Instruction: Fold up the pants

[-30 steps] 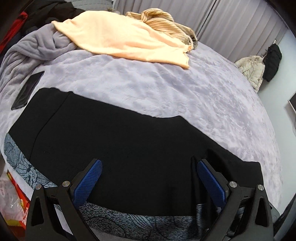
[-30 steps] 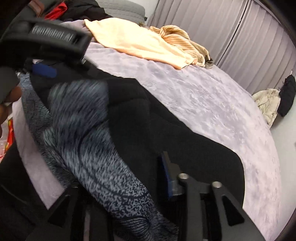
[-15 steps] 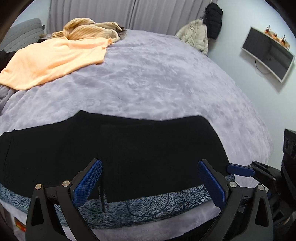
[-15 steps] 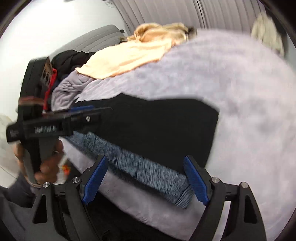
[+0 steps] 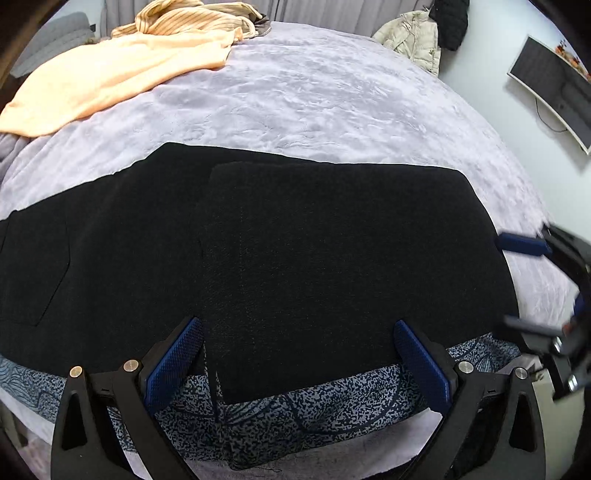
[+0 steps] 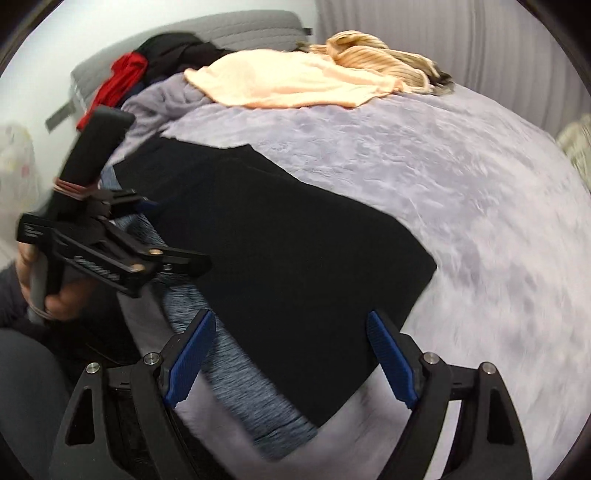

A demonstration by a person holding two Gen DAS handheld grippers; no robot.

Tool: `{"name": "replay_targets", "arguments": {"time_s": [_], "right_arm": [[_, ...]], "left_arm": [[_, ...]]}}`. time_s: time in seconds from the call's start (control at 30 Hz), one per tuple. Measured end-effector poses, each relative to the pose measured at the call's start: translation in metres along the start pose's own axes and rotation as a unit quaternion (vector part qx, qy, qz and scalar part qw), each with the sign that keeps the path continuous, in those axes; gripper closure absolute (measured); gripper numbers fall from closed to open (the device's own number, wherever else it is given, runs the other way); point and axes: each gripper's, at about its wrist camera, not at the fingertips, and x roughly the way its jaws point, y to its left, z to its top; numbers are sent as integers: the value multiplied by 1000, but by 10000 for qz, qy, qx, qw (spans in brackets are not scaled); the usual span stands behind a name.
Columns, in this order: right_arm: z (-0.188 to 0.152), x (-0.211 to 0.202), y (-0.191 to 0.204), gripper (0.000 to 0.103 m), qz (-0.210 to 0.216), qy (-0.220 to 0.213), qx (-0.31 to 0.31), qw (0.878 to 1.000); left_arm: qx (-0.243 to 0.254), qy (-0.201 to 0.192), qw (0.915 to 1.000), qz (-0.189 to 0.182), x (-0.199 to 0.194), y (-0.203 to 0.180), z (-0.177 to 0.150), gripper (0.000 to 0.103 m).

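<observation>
The black pants (image 5: 295,240) lie folded flat on the lavender bed cover (image 5: 332,92), with a blue-grey patterned layer (image 5: 314,410) showing along their near edge. My left gripper (image 5: 295,354) hovers open over that near edge, with nothing pinched between its blue pads. My right gripper (image 6: 291,354) stands open above the right end of the pants (image 6: 295,240) and holds nothing. It also shows in the left wrist view, where the right gripper (image 5: 543,284) sits just off the pants' right side. A hand holds the left gripper (image 6: 173,232) at the left of the right wrist view.
A peach garment (image 5: 110,70) and a striped one (image 5: 192,18) lie at the far side of the bed. Red and black clothes (image 6: 147,62) pile up by the headboard. Jackets (image 5: 417,37) and a wall screen (image 5: 554,85) are beyond the bed. The bed's edge runs just under the grippers.
My right gripper let go of the patterned fabric, opened wide and swung out past the pants' right end. The left gripper stayed open and shifted right along the near edge.
</observation>
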Motion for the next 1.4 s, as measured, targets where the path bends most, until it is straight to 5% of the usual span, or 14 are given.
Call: {"name": "replay_targets", "arguments": {"time_s": [0.33, 0.73, 0.97, 1.17, 1.4], "right_arm": [[18, 46, -29, 8, 60, 238, -460, 9986], [-20, 5, 17, 4, -1130, 205, -24, 9934], [20, 31, -9, 0, -1012, 550, 672, 9911], [56, 21, 27, 0, -1886, 466, 241, 9807], [70, 32, 95, 0, -1203, 329, -105, 9921]], "left_arm": [[-6, -94, 9998, 178, 1, -5, -9, 0], [-168, -106, 9996, 189, -12, 5, -10, 0], [-360, -135, 9989, 275, -26, 25, -15, 0], [-1067, -447, 9920, 497, -59, 69, -27, 0], [-1736, -506, 9772, 1117, -61, 132, -26, 0]]}}
